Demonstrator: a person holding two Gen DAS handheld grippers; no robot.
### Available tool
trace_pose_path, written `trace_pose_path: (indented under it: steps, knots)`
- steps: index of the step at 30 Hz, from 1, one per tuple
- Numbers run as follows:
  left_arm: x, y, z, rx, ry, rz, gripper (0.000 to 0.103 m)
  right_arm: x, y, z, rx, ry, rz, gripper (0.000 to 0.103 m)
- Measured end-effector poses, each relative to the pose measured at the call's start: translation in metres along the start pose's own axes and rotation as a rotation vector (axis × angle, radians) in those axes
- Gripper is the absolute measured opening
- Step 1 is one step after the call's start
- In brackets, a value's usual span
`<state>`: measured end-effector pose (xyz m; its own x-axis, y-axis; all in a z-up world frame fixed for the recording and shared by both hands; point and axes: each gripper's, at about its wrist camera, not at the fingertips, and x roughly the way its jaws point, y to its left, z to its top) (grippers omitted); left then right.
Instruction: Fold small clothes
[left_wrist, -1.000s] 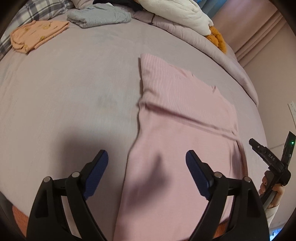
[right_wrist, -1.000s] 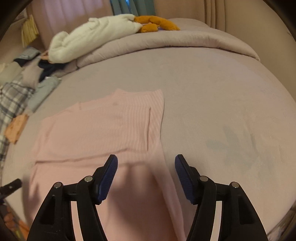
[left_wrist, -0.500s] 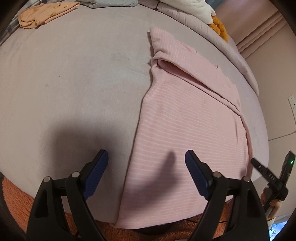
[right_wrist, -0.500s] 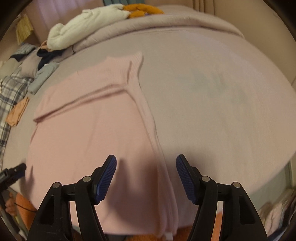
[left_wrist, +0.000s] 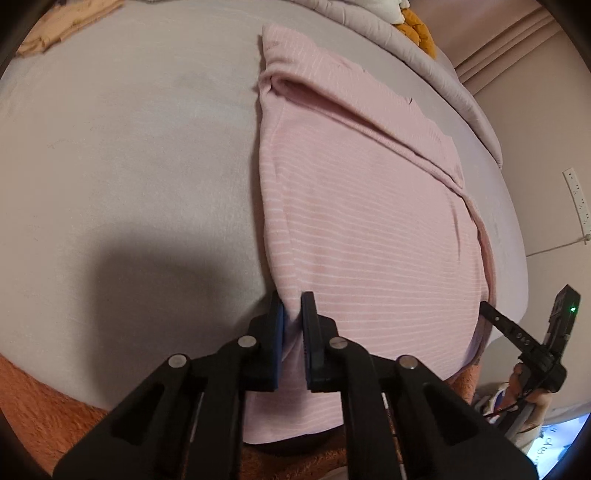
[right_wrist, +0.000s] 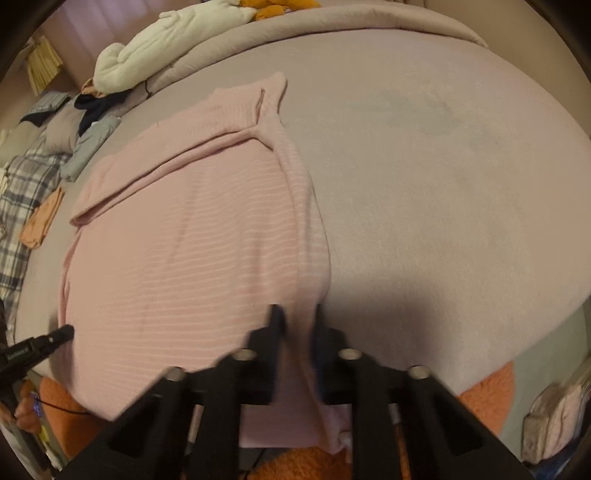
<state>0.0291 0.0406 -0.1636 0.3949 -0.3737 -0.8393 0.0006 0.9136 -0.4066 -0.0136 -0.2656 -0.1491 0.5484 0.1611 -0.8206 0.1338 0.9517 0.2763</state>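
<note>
A pink striped garment (left_wrist: 362, 229) lies flat on the grey-lilac bed (left_wrist: 129, 147), its sleeves folded across the far part and its near hem hanging over the bed's front edge. My left gripper (left_wrist: 292, 314) is shut on the garment's left edge near the hem. In the right wrist view the same garment (right_wrist: 192, 251) fills the left half. My right gripper (right_wrist: 300, 325) is shut on its right edge near the hem. Each gripper shows at the side of the other's view.
Folded clothes lie at the bed's far side: an orange piece (right_wrist: 40, 221), a grey-blue one (right_wrist: 88, 147) and a plaid one (right_wrist: 22, 199). A white pillow (right_wrist: 170, 48) and an orange toy (left_wrist: 417, 33) sit on the rolled duvet. An orange rug (left_wrist: 44, 406) lies below the bed edge.
Both grippers moved down and back to the near hem and closed from wide open onto the garment's left and right edges.
</note>
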Motion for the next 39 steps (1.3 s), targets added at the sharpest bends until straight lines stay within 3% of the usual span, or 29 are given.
trace_pose_path:
  steps: [5,8,14,24,29,34,37,38,39]
  knots:
    - [-0.028,-0.017,0.014,0.065,-0.086,-0.060,0.006,-0.027,0.001,0.021,0.031,-0.071,0.128,0.008]
    - [-0.039,-0.023,0.030,0.076,-0.145,-0.071,0.006,-0.042,0.005,0.040,0.020,-0.142,0.163,0.008]
    - [-0.039,-0.024,0.075,0.070,-0.227,-0.051,0.007,-0.038,0.010,0.079,-0.001,-0.226,0.137,0.008]
    - [0.024,-0.021,0.119,0.073,-0.143,0.051,0.008,0.042,0.004,0.118,0.037,-0.100,0.078,0.008]
    - [0.051,-0.014,0.125,0.046,-0.070,0.089,0.013,0.052,0.000,0.116,0.041,-0.072,0.076,0.008]
    - [0.045,-0.020,0.119,0.060,-0.095,0.111,0.013,0.050,0.001,0.114,0.020,-0.070,0.068,0.008]
    - [0.037,-0.021,0.115,0.054,-0.088,0.097,0.030,0.046,0.002,0.115,-0.007,-0.069,0.046,0.008]
    - [0.032,-0.021,0.113,0.051,-0.085,0.099,0.044,0.044,0.002,0.115,-0.015,-0.070,0.037,0.011]
    - [0.027,-0.021,0.110,0.046,-0.091,0.095,0.052,0.040,0.003,0.113,-0.026,-0.073,0.026,0.014]
